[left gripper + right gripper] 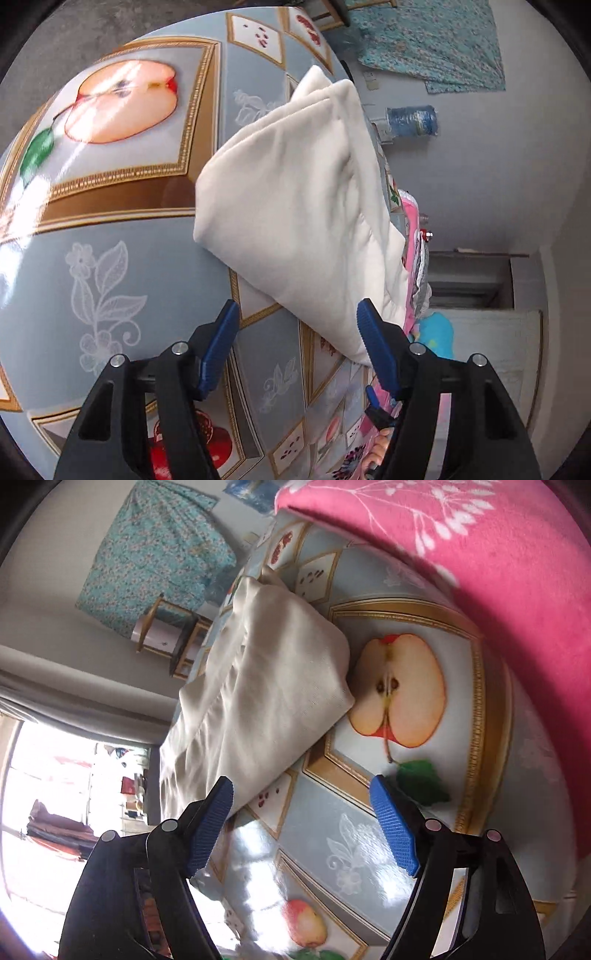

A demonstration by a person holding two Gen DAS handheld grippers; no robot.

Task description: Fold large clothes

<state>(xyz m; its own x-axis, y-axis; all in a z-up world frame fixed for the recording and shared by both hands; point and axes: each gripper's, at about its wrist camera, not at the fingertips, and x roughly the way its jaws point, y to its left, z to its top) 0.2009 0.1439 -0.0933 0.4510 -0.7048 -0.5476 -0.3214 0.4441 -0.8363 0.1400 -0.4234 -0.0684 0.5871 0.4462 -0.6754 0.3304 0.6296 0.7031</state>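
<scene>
Left tool: your left tool (295, 343) stands wide, its blue ribbed pads (218, 350) apart and pressing on nothing.
Right tool: your right tool (303, 823) is spread wide too, with only the desk cover between its pads (395, 834).
Garment: the cream-white folded cloth garment (295, 206) lies flat on the desk, just ahead of your left tool and reaching its right pad; whether they touch, you cannot tell. From your right tool it lies ahead and to the left (258, 701), its near edge beside the left pad.
Desk: the desk carries a glossy pale-blue cover with gold frames and printed fruit (110, 229); a halved apple print (402, 690) sits ahead of your right tool, just right of the garment.
Other cloth: a pink fabric with white sprigs (498, 572) fills the space beyond and to the right of your right tool.
Room: a teal flowered cloth (436, 40) hangs on the wall far ahead of your left tool.
</scene>
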